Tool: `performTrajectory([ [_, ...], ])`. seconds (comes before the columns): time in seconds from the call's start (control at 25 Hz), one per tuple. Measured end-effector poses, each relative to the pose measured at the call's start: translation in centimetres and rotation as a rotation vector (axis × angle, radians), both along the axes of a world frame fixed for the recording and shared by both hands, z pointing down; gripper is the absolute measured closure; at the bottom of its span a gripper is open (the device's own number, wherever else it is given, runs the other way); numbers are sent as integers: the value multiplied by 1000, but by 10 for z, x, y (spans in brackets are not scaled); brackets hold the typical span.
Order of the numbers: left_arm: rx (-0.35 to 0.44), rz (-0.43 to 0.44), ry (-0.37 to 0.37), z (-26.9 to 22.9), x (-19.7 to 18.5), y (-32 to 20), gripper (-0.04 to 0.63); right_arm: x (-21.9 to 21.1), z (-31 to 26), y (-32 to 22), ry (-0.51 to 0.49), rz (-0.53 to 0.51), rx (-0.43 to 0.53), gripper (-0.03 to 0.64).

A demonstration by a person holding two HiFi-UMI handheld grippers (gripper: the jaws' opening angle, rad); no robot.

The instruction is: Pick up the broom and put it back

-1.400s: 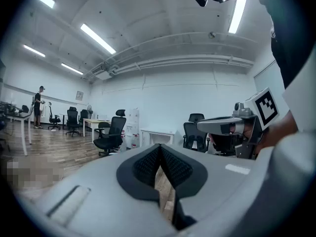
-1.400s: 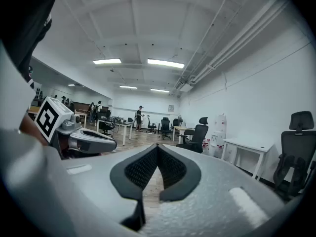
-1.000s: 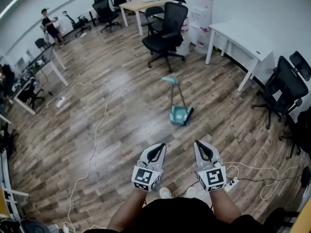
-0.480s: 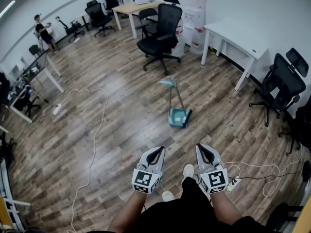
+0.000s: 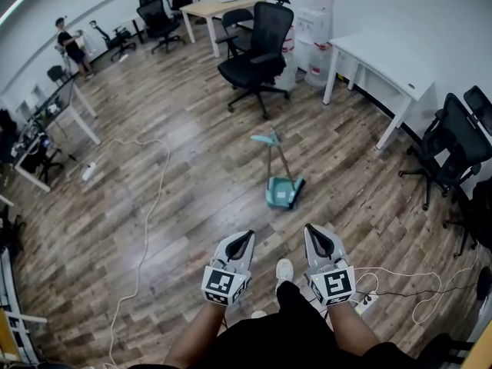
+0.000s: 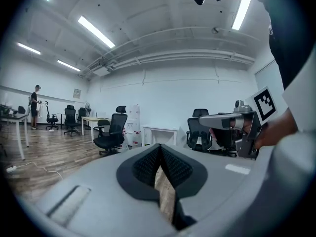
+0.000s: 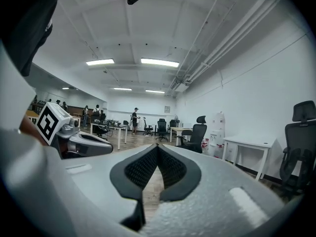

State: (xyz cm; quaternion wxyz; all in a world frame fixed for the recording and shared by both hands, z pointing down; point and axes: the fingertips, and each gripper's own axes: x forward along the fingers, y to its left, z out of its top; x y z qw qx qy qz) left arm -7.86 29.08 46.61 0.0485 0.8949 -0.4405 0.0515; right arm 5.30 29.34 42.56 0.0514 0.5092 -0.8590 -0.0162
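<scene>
Teal broom, standing on the wood floor, teal base with dark edge down, thin handle tilted up-left to a teal grip, mid-room, free-standing

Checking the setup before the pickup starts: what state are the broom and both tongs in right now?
broom: standing on the wooden floor, untouched, well ahead of both tongs.
left tongs: shut, nothing held.
right tongs: shut, nothing held.
</scene>
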Motion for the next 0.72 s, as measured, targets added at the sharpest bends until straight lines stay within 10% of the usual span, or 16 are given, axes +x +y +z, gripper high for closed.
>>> performTrajectory([
  [0.72,2,-82,-20,-12,39,-147,578,31,1,-149,49,-109,-19,614],
])
